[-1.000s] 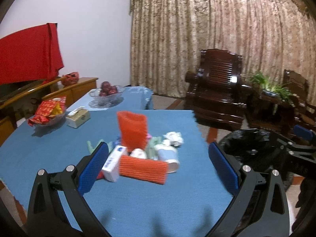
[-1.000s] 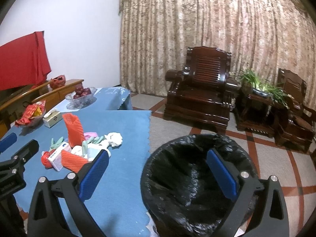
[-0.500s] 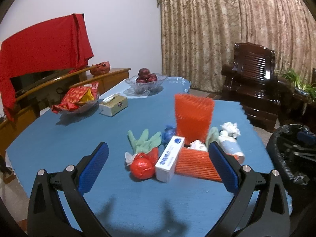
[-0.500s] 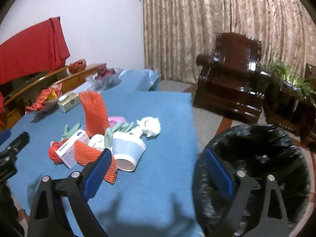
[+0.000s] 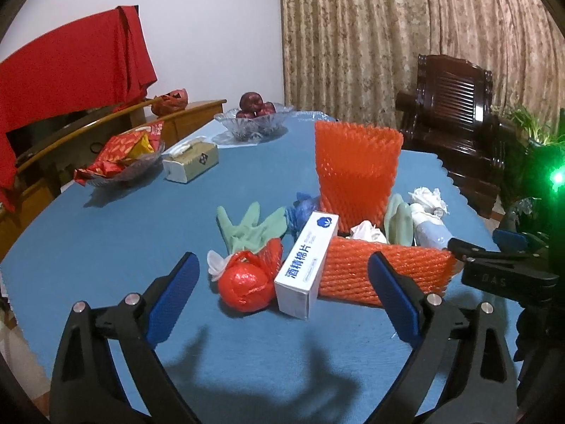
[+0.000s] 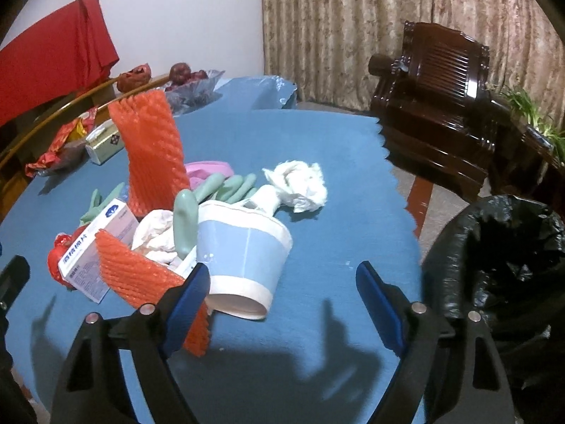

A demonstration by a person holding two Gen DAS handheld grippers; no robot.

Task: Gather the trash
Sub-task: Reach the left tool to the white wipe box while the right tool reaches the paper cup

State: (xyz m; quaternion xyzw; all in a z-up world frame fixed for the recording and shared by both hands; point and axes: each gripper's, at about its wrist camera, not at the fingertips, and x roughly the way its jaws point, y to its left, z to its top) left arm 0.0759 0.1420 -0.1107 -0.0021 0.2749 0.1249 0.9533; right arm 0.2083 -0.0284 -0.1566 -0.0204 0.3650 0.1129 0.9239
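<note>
Left wrist view is showing the left gripper point(image 5: 282, 300) hanging with its jaws spread wide and grasping nothing, above the near edge of the blue table point(image 5: 106, 233). The trash is lying heaped in the middle of the table, just ahead of the fingertips: a red bag point(image 5: 247, 281) knotted into a ball, a white box point(image 5: 306, 265) touching it, and a flat orange net point(image 5: 381, 272) lying on its side beside the box. An upright net point(image 5: 355, 173) is standing behind them, with a green glove point(image 5: 249, 229) spreading to its left and a tissue point(image 5: 429, 199) sitting to its right. Farther back, a tissue box point(image 5: 190, 160), a snack bowl point(image 5: 123, 159) and a fruit bowl point(image 5: 254, 120) are resting well apart from the heap. The right gripper point(image 5: 508, 268) is showing at the right edge. Right wrist view is showing the right gripper point(image 6: 282, 304) released too, its jaws standing wide apart and empty. A cup point(image 6: 243, 261) is lying on its side between them, its mouth facing the camera, close to the left finger. The flat net point(image 6: 141, 282) is lying left of the cup, partly behind that finger. A black-lined bin point(image 6: 501, 258) is standing off the table's right edge, near the right finger.
</note>
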